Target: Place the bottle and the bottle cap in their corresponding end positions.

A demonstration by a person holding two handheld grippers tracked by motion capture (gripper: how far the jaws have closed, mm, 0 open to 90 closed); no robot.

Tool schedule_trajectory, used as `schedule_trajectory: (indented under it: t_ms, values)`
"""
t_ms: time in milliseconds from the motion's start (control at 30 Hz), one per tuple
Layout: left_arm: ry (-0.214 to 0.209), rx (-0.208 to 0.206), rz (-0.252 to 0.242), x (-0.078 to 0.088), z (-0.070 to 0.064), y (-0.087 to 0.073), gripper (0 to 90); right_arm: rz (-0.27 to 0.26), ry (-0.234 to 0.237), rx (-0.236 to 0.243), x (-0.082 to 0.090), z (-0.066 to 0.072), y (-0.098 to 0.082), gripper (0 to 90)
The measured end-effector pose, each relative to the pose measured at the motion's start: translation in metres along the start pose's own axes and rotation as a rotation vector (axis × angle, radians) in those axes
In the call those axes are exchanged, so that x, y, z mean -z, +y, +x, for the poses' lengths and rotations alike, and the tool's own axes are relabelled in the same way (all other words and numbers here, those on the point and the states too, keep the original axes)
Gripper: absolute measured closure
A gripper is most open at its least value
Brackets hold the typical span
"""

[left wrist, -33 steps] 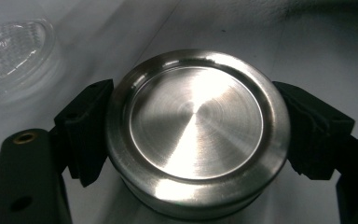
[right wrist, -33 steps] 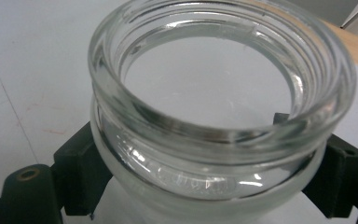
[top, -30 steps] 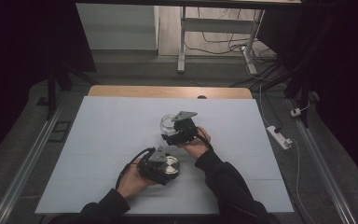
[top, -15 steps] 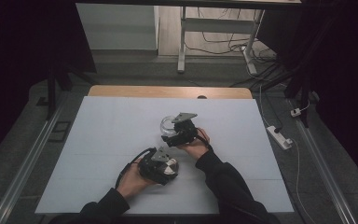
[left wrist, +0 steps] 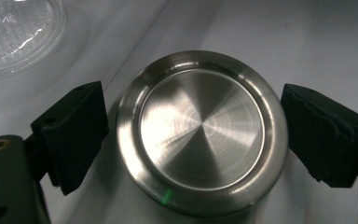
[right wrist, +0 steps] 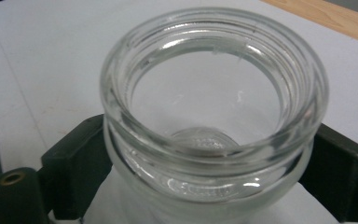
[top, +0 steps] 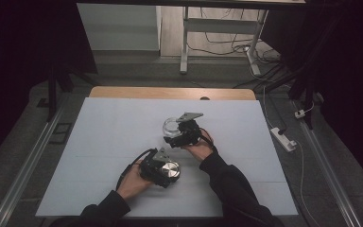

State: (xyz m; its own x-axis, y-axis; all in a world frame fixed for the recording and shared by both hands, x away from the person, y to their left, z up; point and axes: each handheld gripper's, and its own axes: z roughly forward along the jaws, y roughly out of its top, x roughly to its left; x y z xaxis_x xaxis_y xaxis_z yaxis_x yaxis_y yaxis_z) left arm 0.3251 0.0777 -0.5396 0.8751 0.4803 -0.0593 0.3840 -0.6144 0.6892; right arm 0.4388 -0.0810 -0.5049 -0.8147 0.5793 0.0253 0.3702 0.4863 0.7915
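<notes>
My left claw just popped open around the steel lid, which lies flat on the table; the right one loosened off the glass jar beside it. Glass is slick and breakable, so I'd grab below the neck.

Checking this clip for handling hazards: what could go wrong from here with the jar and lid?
1. The right gripper has just been opening, its jaws flanking the glass jar; a sideways withdrawal might tip it.
2. The left gripper has also just been opening around the metal lid; lifting askew could drag the lid across the table.
</notes>
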Motion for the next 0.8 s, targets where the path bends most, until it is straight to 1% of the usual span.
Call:
schedule_trajectory:
  t_ms: [167,267,433,500,633,700,767,800]
  values:
    - [-0.014,0.023,-0.038,0.008,0.001,0.001,6.5,0.006,0.004,0.001,0.005,0.001,0.002,6.9]
    - [-0.027,0.041,-0.048,0.011,0.003,0.000,5.4,0.010,0.008,0.002,0.009,0.001,0.003,5.9]
    - [-0.034,0.050,-0.053,0.017,0.004,-0.001,3.7,0.014,0.020,-0.012,0.015,-0.001,0.004,4.0]
    - [-0.045,0.060,-0.059,0.020,0.004,0.000,3.1,0.014,0.031,-0.023,0.018,-0.002,0.004,3.9]
    - [-0.039,0.058,-0.060,0.027,0.004,-0.001,1.8,0.018,0.060,-0.052,0.025,-0.004,0.004,4.0]
    - [-0.041,0.068,-0.066,0.030,0.005,-0.002,1.4,0.021,0.065,-0.050,0.028,-0.004,0.003,3.9]
    - [-0.045,0.072,-0.068,0.033,0.006,-0.003,0.9,0.025,0.063,-0.054,0.031,-0.004,0.003,0.6]
    - [-0.046,0.075,-0.066,0.034,0.007,-0.003,0.6,0.027,0.061,-0.051,0.033,-0.004,0.002,0.4]
